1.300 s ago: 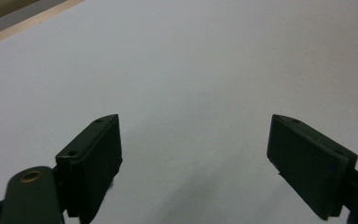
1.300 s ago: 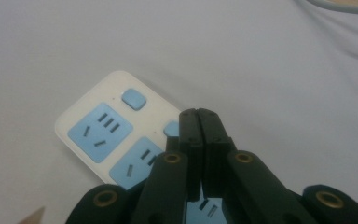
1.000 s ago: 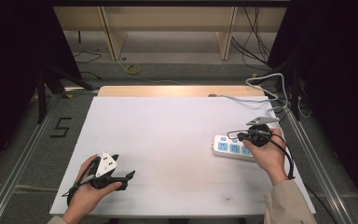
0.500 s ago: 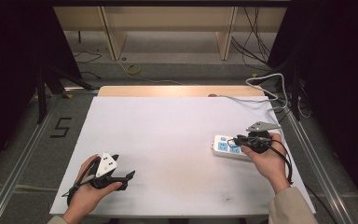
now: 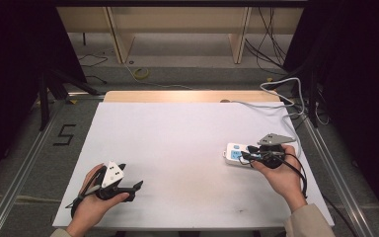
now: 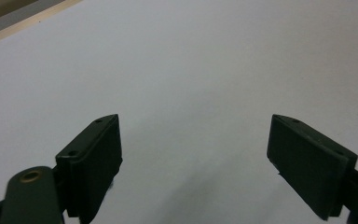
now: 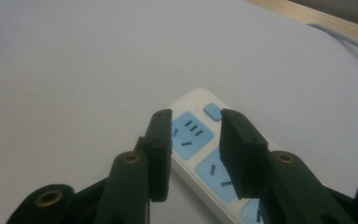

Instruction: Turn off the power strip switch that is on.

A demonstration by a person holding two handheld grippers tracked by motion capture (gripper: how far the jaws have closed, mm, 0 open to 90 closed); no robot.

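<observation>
Left gripper (image 5: 128,189) rests low at the near-left of the table (image 5: 177,143), jaws spread wide over bare white surface, nothing between them; I read it as parked, clear of the work. Far right: power strip (image 5: 237,154), white with blue sockets, lies flat, its cable (image 5: 276,106) trailing off the back edge. Right gripper (image 5: 246,157) hangs just above its near end. Its jaws have just been opening and stand part-way released, nothing clamped, socket faces visible through the gap. Likely lining up on the strip.

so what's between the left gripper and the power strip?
Nothing: in the high view, bare white tabletop runs from the left gripper to the power strip.
</observation>
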